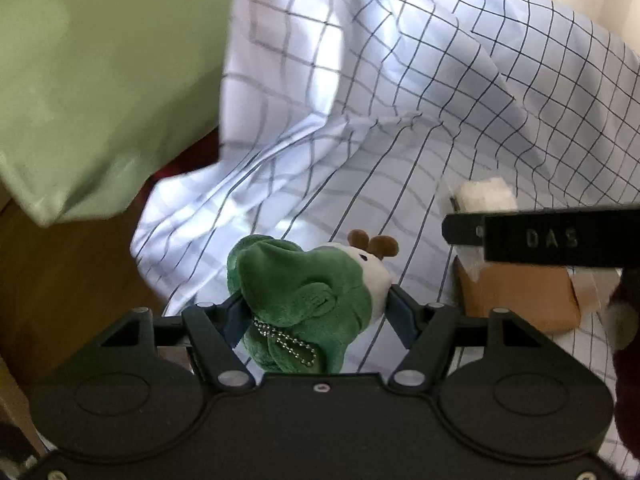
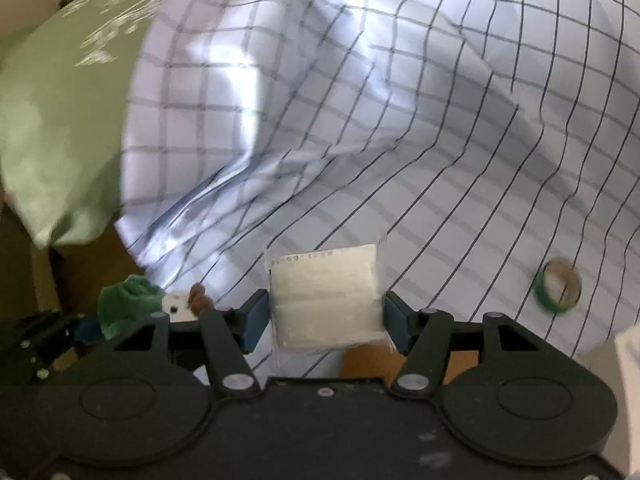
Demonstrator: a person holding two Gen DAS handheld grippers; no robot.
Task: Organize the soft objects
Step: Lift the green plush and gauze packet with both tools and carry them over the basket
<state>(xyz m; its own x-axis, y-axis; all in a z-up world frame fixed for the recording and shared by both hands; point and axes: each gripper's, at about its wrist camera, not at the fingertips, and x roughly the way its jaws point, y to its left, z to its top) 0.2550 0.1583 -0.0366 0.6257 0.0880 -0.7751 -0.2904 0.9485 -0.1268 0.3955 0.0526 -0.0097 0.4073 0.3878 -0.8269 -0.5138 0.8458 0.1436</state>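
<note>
Left wrist view: the left gripper (image 1: 316, 312) squeezes a fuzzy green plush toy (image 1: 300, 296). At 3 o'clock, the right gripper (image 2: 326, 316) pinches a flat, square white packet (image 2: 326, 300) over checked cloth (image 2: 360, 120).

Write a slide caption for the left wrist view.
Left gripper clamps a green plush toy above checked bedding, green pillow at left.
</note>
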